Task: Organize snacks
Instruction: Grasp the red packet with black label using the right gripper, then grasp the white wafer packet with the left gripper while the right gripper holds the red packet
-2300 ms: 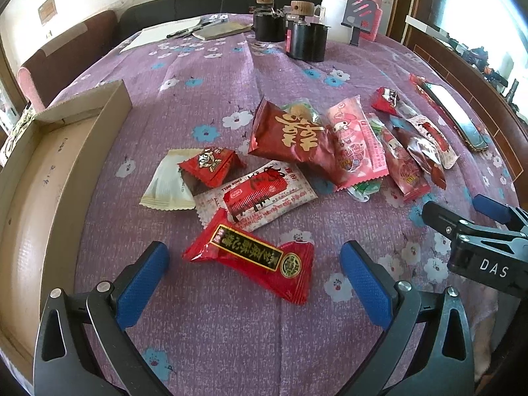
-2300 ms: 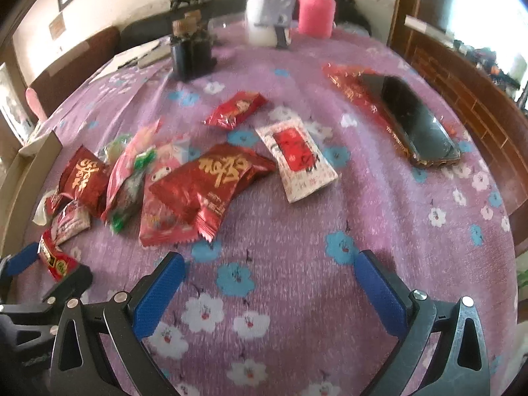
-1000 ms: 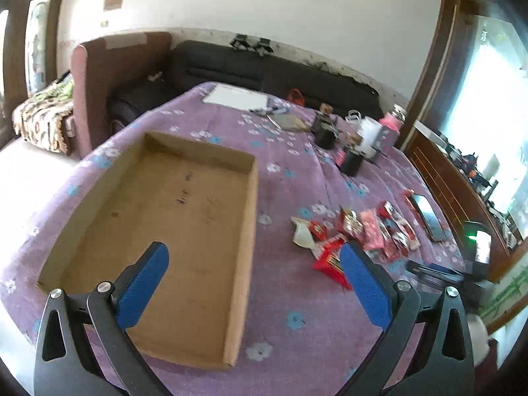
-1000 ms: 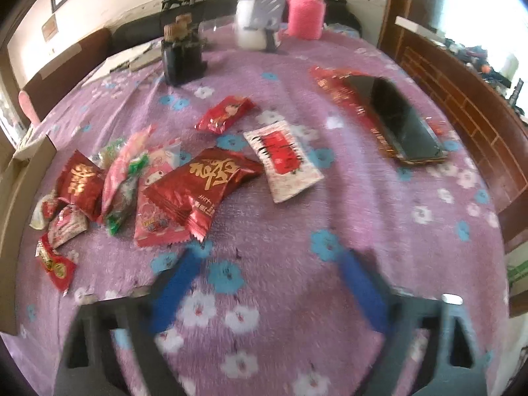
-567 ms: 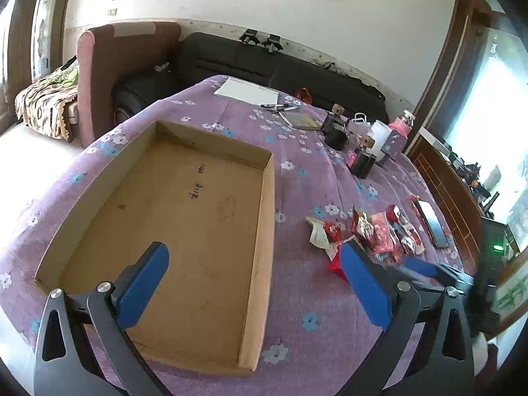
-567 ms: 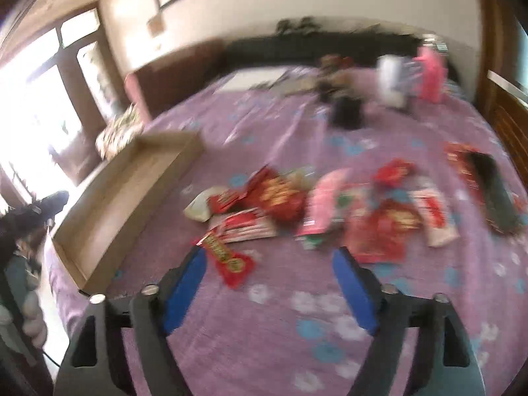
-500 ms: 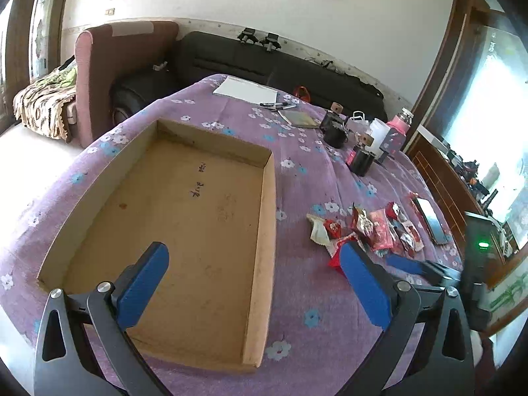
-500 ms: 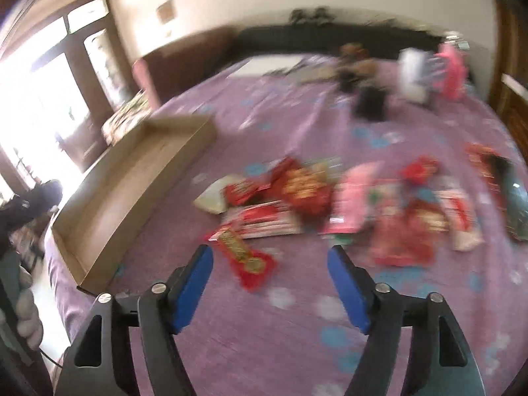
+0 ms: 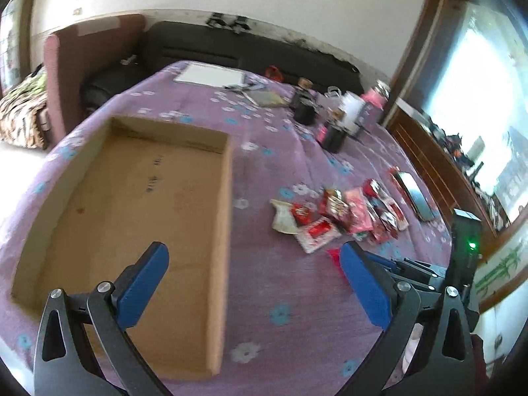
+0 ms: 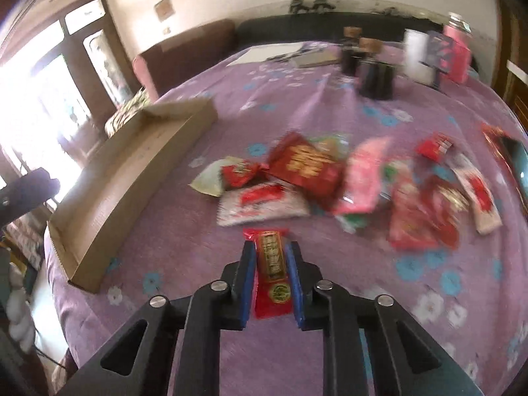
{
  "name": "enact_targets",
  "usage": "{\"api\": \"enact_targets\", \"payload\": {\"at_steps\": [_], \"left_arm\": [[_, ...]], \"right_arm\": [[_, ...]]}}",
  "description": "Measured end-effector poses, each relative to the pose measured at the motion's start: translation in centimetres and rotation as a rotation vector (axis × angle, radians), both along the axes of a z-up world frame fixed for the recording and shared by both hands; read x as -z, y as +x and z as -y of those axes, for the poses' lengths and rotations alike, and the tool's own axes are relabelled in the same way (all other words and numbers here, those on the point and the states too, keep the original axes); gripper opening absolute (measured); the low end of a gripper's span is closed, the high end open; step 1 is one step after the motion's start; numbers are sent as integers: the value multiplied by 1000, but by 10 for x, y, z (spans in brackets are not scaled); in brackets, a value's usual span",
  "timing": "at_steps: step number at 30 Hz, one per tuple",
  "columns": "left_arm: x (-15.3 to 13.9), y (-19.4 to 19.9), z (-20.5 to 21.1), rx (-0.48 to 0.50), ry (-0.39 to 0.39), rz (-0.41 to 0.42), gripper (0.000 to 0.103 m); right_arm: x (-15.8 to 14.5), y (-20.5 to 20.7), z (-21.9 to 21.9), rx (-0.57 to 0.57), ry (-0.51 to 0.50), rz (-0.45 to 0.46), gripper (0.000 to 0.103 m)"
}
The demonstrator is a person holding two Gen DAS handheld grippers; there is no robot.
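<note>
Pinching the red snack packet (image 10: 271, 265) lengthwise in your right gripper (image 10: 271, 283) just short of the snack pile (image 10: 336, 178), you are starting the first transfer; your left gripper (image 9: 254, 283) is hanging wide open and empty over the cardboard tray (image 9: 224, 217), where the packet likely needs carrying next.

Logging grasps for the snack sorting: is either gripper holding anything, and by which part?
The right gripper pinches the red snack packet by its long side edges, mid-length. The left gripper is open, holding nothing.

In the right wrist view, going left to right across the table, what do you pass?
Cardboard box → cream packet → red gold-labelled packet clamped in the right gripper → pink packet → white-and-red packet → phone.
</note>
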State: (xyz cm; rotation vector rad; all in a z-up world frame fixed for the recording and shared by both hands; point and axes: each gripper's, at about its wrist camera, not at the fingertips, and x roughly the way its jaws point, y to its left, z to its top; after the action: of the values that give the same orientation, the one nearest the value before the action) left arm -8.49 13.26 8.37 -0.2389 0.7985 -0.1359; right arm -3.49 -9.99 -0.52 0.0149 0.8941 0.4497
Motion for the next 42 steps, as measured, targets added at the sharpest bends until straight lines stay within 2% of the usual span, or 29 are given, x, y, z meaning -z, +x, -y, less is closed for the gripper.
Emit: {"api": "enact_targets", "payload": {"at_steps": [7, 8, 10, 12, 13, 17, 19, 22, 24, 25, 26, 27, 28, 30, 35, 39, 42], "left_arm": [[10, 41, 46, 83, 67, -56, 103], [13, 48, 51, 91, 89, -68, 103], [17, 60, 55, 92, 99, -93, 103], [23, 76, 52, 80, 73, -129, 103], [25, 82, 50, 69, 61, -146, 103], [38, 110, 40, 39, 6, -201, 103], [47, 121, 42, 32, 33, -235, 103], [49, 123, 55, 71, 117, -220, 102], [51, 120, 63, 104, 154, -224, 89], [54, 120, 65, 123, 157, -235, 72], [59, 120, 68, 147, 156, -261, 42], [63, 122, 70, 169, 151, -294, 32], [66, 122, 72, 182, 163, -307, 26], [66, 112, 83, 223, 233, -294, 23], [63, 79, 96, 357, 245, -308, 22], [53, 52, 96, 403, 223, -282, 22], [49, 42, 95, 399, 240, -262, 22]], "right_arm": [[9, 2, 35, 60, 111, -27, 12], [9, 2, 35, 51, 125, -24, 17], [10, 3, 37, 50, 140, -29, 19], [8, 3, 40, 51, 168, -34, 33], [6, 2, 42, 56, 178, -25, 45], [0, 1, 30, 16, 177, -22, 46], [2, 4, 17, -10, 140, -33, 46], [8, 4, 1, -36, 80, -42, 46], [8, 4, -4, -37, 55, -33, 46], [9, 6, -5, -35, 52, -36, 43], [10, 7, -7, -33, 54, -41, 38], [11, 7, -8, -31, 53, -45, 32], [12, 7, -9, -30, 46, -51, 21], [11, 6, -9, -28, 43, -52, 21], [11, -8, 6, -14, 16, -47, 20], [10, -22, 28, 20, 7, -47, 20], [11, -24, 46, 50, 32, -59, 20]]}}
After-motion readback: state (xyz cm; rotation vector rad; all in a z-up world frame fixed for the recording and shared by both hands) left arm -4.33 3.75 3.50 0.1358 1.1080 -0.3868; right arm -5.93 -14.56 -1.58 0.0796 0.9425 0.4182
